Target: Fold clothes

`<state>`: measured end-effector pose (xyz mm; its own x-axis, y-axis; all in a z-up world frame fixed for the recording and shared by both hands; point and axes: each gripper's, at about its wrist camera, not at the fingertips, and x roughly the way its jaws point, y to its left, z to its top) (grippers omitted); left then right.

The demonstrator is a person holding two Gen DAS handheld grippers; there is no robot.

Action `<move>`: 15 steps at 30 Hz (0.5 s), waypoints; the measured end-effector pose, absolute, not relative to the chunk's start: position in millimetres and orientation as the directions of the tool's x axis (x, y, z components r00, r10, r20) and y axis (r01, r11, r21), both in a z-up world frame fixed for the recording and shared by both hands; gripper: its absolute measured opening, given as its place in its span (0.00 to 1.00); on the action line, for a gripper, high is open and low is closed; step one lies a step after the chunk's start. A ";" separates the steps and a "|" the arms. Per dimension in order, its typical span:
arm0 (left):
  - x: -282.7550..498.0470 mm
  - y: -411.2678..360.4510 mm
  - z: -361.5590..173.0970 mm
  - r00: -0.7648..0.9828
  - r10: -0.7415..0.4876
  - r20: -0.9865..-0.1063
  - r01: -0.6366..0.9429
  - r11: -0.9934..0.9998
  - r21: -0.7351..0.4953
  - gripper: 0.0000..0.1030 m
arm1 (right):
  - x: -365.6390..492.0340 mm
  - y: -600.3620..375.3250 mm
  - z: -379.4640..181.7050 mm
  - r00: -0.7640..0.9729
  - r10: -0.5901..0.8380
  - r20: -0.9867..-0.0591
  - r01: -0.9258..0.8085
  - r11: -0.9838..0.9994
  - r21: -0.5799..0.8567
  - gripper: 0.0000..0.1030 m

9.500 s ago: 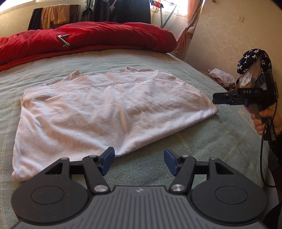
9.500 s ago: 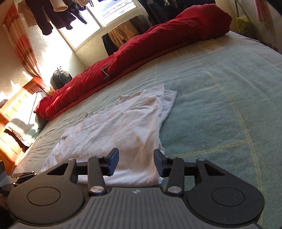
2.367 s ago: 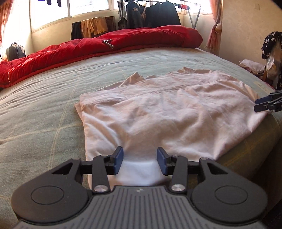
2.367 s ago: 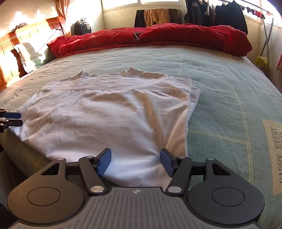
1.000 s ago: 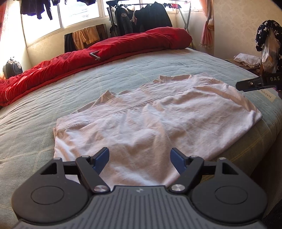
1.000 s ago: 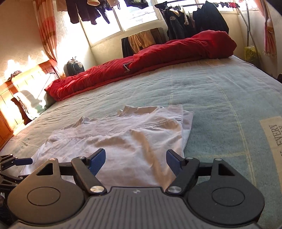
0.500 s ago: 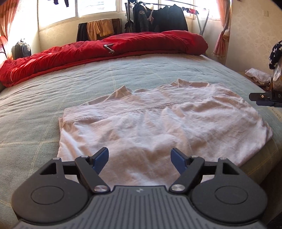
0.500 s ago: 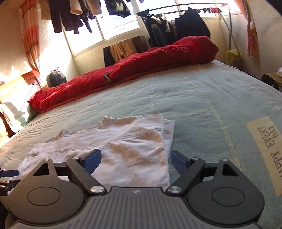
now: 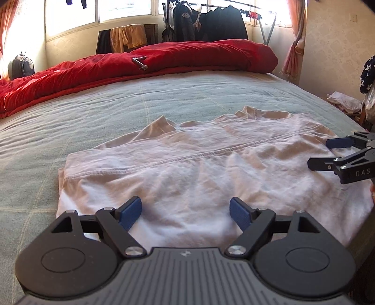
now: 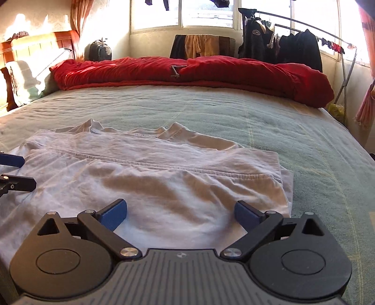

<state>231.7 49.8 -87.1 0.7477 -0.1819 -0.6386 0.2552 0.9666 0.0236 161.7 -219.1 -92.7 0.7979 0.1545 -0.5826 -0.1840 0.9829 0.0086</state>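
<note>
On the green bedspread [image 9: 98, 117] lies a pale pink cotton T-shirt [image 9: 199, 169], already folded once, near the bed's front edge. Step: lining up for the next fold; next move likely needs both tools pinching the near hem. Left tool [image 9: 186, 212] and right tool [image 10: 180, 213] hover over the shirt, jaws widening, gripping nothing.

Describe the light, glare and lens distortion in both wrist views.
Left wrist view: windows blown out white, low sun warming the white shirt, fisheye bowing the bed and darkening the corners. Right wrist view: harsh glare on the headboard, wrinkle shadows across the shirt, gripper pads casting short shadows, no motion blur.
</note>
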 end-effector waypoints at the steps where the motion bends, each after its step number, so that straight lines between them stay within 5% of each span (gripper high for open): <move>1: 237.6 49.5 -87.6 0.748 -0.172 -0.641 0.248 0.968 0.030 0.80 | 166.4 -220.4 -93.3 0.796 0.151 -0.586 -0.177 0.984 0.013 1.00; 5: 263.3 48.2 -91.1 0.731 -0.146 -0.667 0.225 0.974 0.034 0.90 | 183.9 -226.7 -95.6 0.787 0.143 -0.601 -0.148 0.988 0.041 1.00; 11: 290.2 50.3 -80.9 0.708 -0.102 -0.699 0.159 0.987 0.017 0.88 | 196.0 -238.4 -94.5 0.769 0.167 -0.617 -0.124 0.986 0.113 1.00; 15: 263.4 37.5 -59.8 0.710 -0.201 -0.675 0.251 0.968 -0.024 0.88 | 184.4 -244.3 -82.9 0.769 0.190 -0.610 -0.117 0.980 0.159 1.00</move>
<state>263.4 37.5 -59.8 0.7101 -0.2008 -0.6749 0.2509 0.9677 -0.0239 184.4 -244.3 -82.9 0.7689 0.1904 -0.6104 -0.1165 0.9804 0.1591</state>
